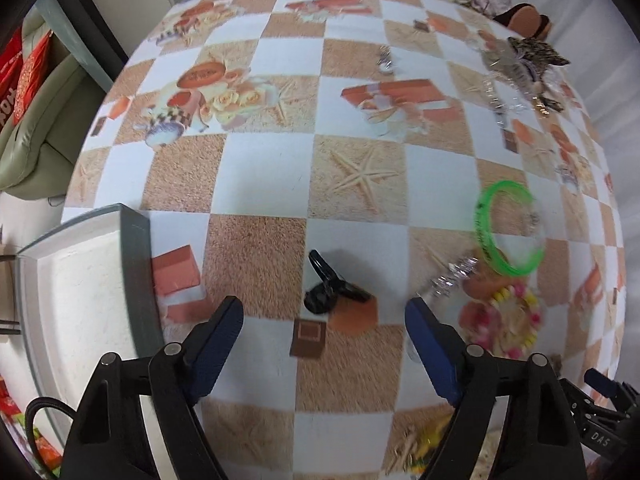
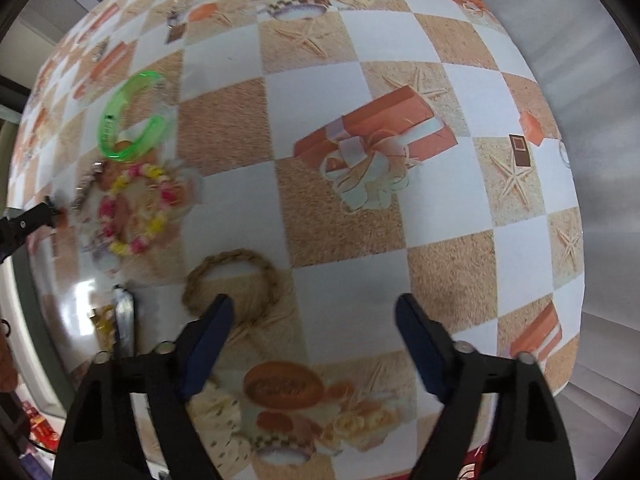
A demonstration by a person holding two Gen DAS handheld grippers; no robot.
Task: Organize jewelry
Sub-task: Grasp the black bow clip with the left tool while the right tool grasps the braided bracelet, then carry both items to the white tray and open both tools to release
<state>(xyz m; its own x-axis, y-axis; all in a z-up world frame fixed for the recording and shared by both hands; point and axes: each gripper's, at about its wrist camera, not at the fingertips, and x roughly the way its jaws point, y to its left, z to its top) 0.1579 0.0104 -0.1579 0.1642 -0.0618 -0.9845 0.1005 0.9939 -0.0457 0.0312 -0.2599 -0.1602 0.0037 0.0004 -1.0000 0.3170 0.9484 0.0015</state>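
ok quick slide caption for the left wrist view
Open left gripper above a black hair clip on the checkered tablecloth, green bangle nearby.

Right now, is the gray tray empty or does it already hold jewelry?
Empty as far as shown: the gray tray shows only bare white lining in the left wrist view; part lies outside the frame.

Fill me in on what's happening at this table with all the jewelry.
A person is sorting jewelry with a handheld gripper in each hand, and neither holds anything yet. The left gripper hangs open above a black hair clip, near a grey-rimmed tray. The right gripper is open too, one finger over a braided rope bracelet. A green bangle and a pink-and-yellow bead bracelet lie loose on the checkered tablecloth.
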